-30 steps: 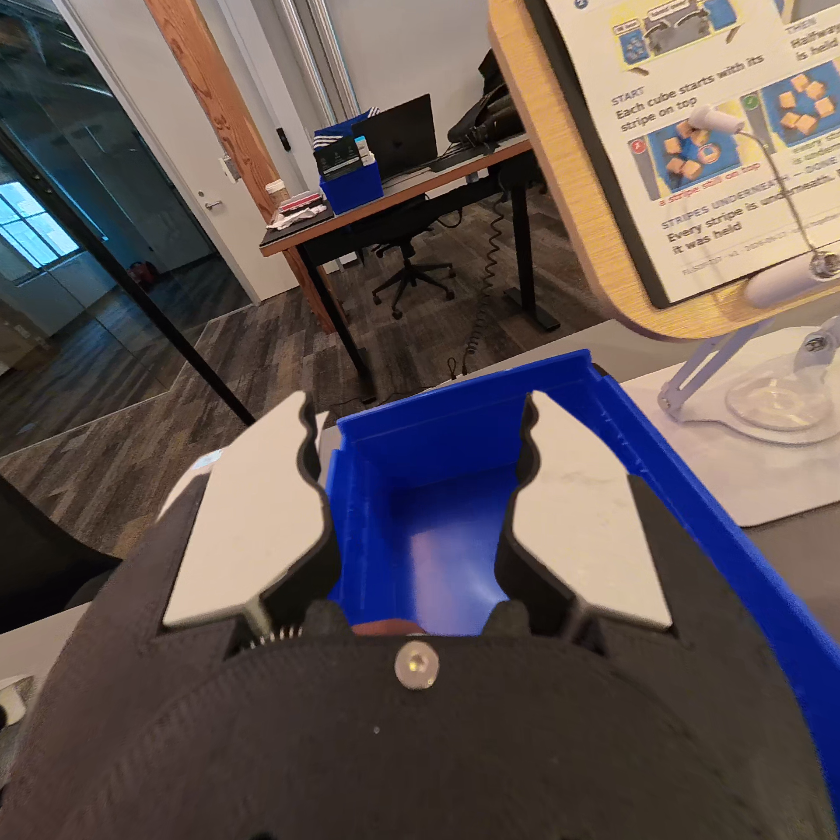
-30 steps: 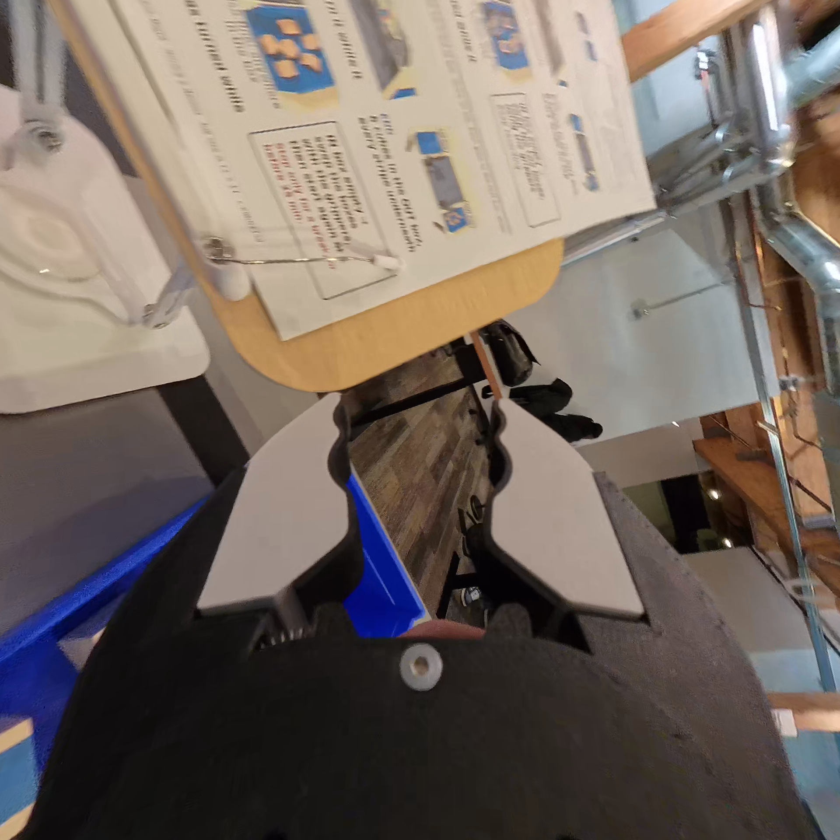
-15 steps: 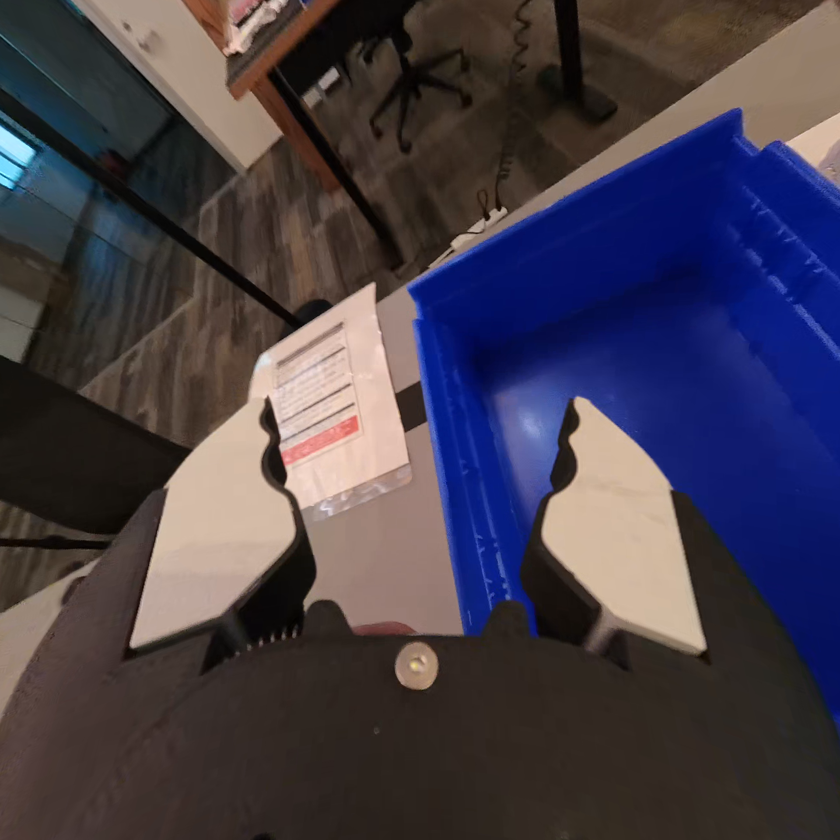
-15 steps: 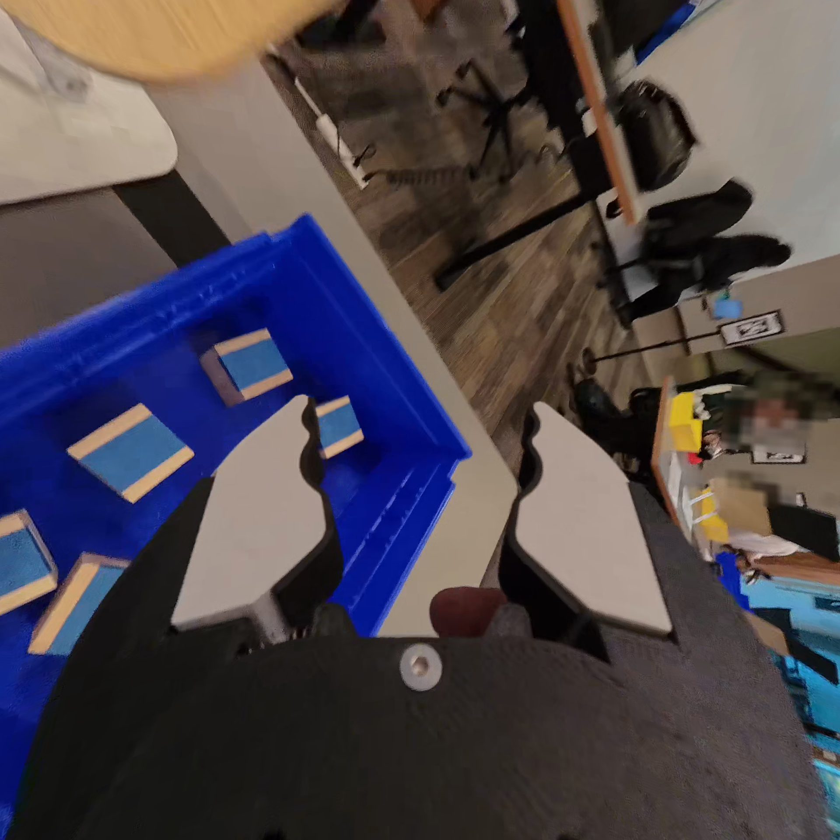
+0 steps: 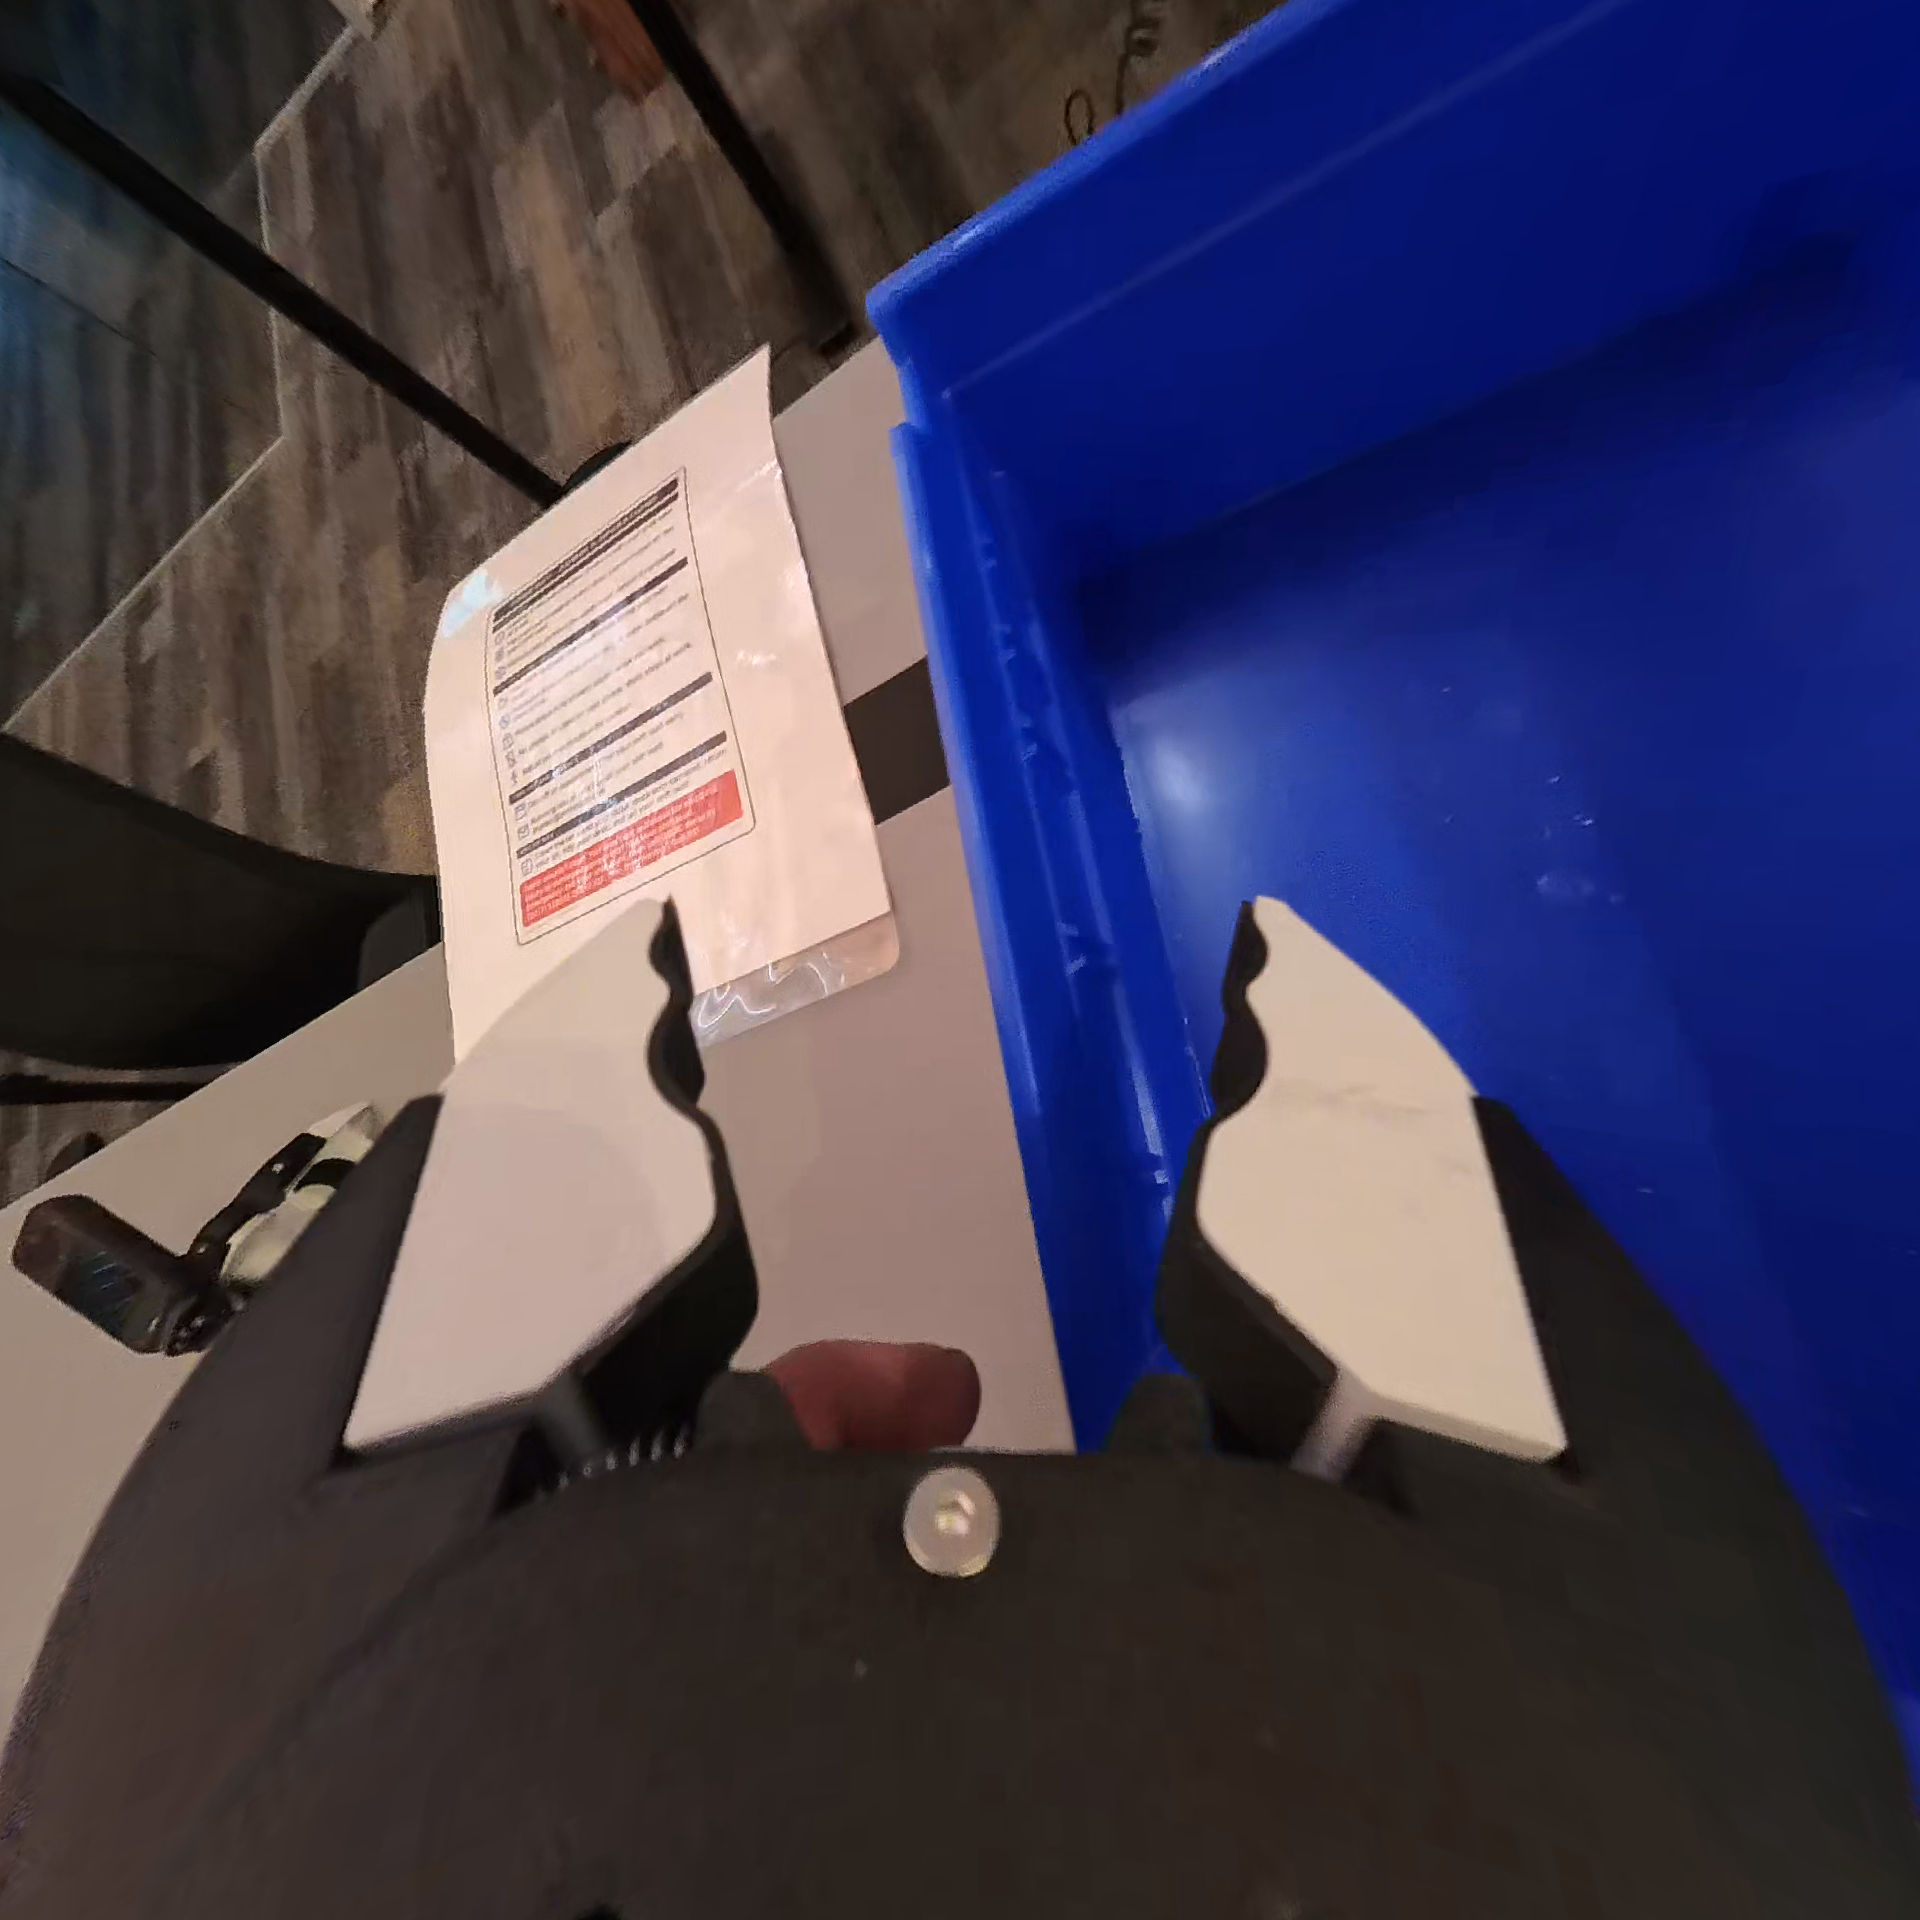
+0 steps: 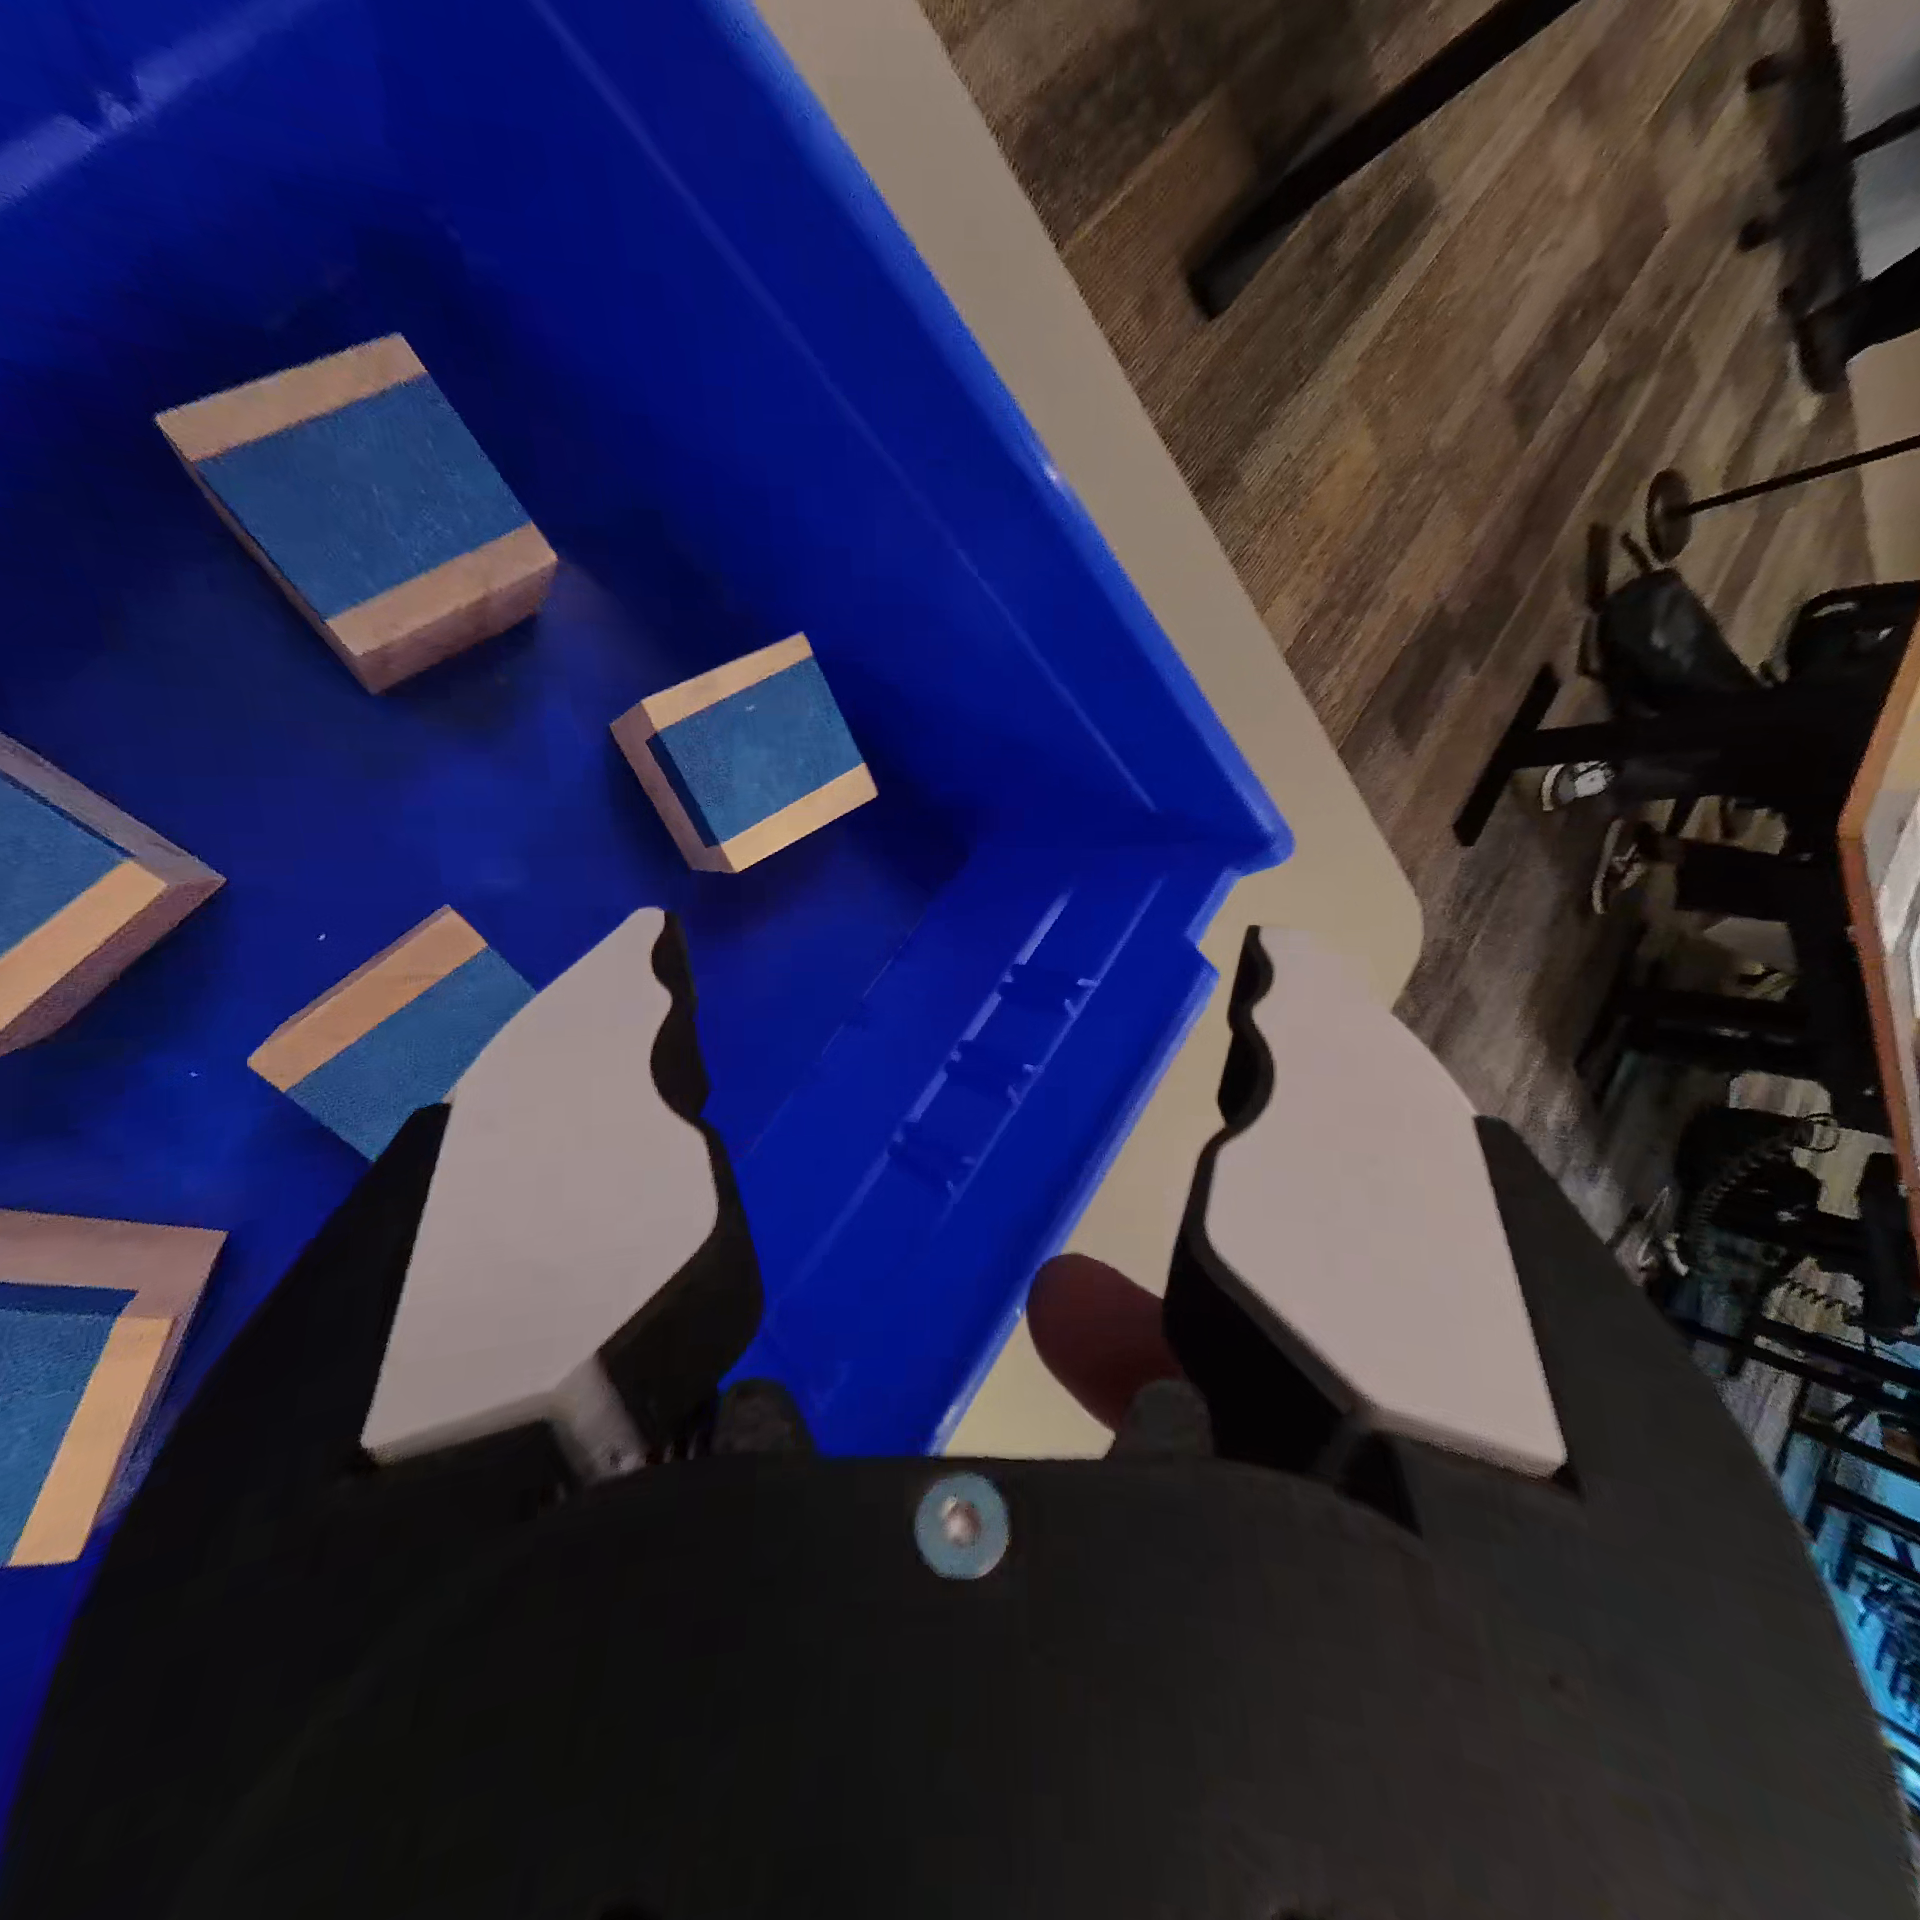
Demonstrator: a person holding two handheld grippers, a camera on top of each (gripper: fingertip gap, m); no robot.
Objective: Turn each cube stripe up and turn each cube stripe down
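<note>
- The left gripper [image 5: 956, 935] has its jaws spread wide and grips nothing; its two pale fingers straddle the left wall of the blue bin [image 5: 1049, 831], one finger over the grey table [image 5: 883, 1143] and the other over the bin's bare floor.
- The right gripper [image 6: 956, 956] is likewise wide open with nothing between the pads; its fingers straddle the bin's ribbed near wall at a corner [image 6: 997, 1060], one over the bin's inside and the other over the table edge.
- A fingertip [image 6: 1091, 1340] of the person shows at the base of the right gripper's fingers, and another [image 5: 883, 1392] at the base of the left one.
- Just beyond the right gripper's left finger, a wooden cube [image 6: 395, 1029] lies on the bin floor with its blue stripe up, partly hidden by that finger.
- Farther in, a smaller-looking cube [image 6: 748, 748] sits near the corner, stripe up, and another cube [image 6: 364, 499] lies beyond it, also stripe up.
- Two more cubes, one [image 6: 73, 894] at the left edge and one [image 6: 73, 1371] lower left, show blue tops and are cut off by the frame.
- In the left wrist view, a laminated sheet [image 5: 644, 727] lies on the table just beside the bin; a small black device [image 5: 114, 1278] rests near the table's left edge.
- Beyond the table lies dark wood-pattern flooring [image 5: 416, 208].
</note>
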